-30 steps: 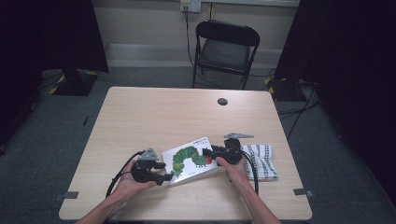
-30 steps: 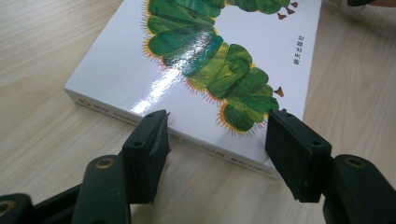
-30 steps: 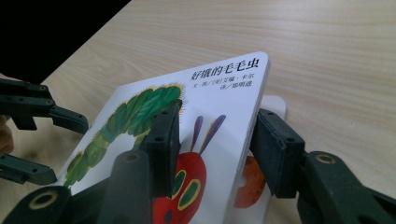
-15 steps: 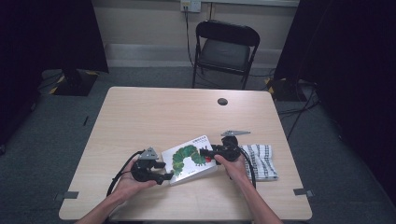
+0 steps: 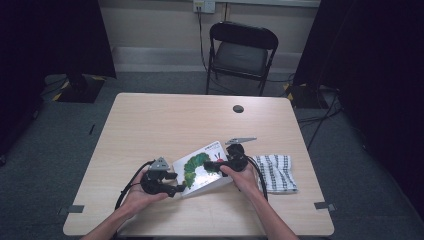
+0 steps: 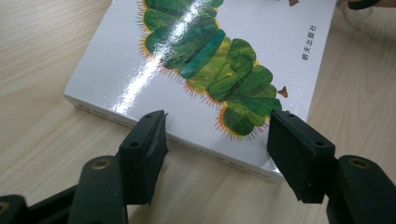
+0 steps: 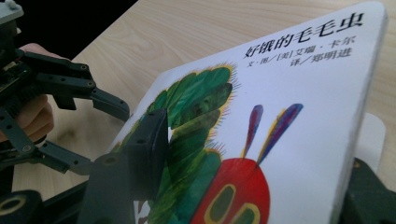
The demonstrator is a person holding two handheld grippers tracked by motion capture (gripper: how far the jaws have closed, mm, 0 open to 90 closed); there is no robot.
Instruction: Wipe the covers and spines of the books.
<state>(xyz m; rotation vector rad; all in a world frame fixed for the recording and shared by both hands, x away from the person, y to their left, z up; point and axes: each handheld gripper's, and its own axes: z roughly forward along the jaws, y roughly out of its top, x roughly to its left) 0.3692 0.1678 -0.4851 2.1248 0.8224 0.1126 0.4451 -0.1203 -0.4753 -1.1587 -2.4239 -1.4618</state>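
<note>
Pale wood desk (image 5: 150, 125), and near its front edge lies the caterpillar picture book (image 5: 202, 167), its right end tipped up a little. Since a second ago the right gripper (image 5: 216, 164) has edged sideways, its jaws just opening, straddling the book's right edge. Left gripper (image 5: 176, 183) stands open at the book's left edge, hand unmoved. A checked cloth (image 5: 276, 172) lies just right.

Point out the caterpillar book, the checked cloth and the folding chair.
caterpillar book (image 5: 202, 167): high view, on the green caterpillar on its cover.
checked cloth (image 5: 276, 172): high view, middle of the fabric.
folding chair (image 5: 240, 58): high view, on the seat.
</note>
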